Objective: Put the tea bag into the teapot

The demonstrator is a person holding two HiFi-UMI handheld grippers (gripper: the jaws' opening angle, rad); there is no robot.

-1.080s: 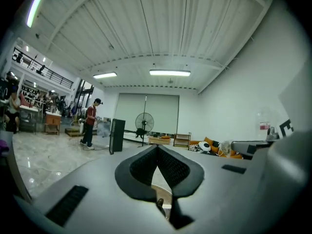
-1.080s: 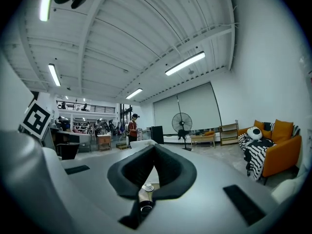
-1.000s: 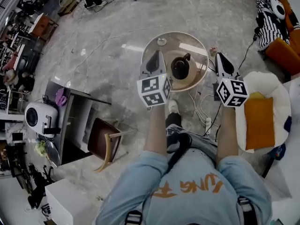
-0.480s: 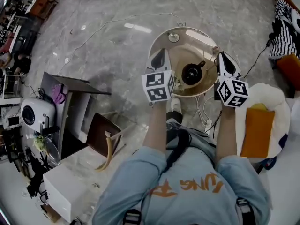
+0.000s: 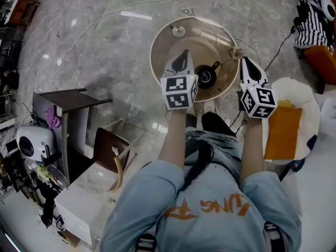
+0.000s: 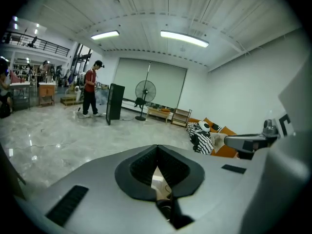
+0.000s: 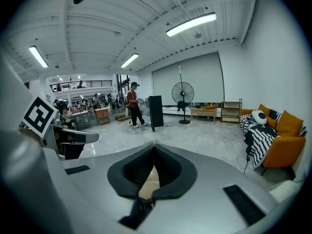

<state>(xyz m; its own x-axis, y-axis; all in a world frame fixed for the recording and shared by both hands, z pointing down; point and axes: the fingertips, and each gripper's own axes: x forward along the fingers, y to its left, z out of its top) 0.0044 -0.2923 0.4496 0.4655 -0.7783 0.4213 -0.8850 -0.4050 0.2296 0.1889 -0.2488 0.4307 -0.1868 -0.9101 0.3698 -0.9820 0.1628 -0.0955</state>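
My right gripper pinches the tea bag at its tips; my left gripper is closed, empty. The teapot sits between them, below. So slight a pinch may drop the bag short.

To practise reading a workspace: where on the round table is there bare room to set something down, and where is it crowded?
Bare: the round tan table's left arc, between its rim, the small round disc and the left gripper. Crowded: the right half, where the dark teapot sits between both grippers and the right gripper holds the pale tea bag.
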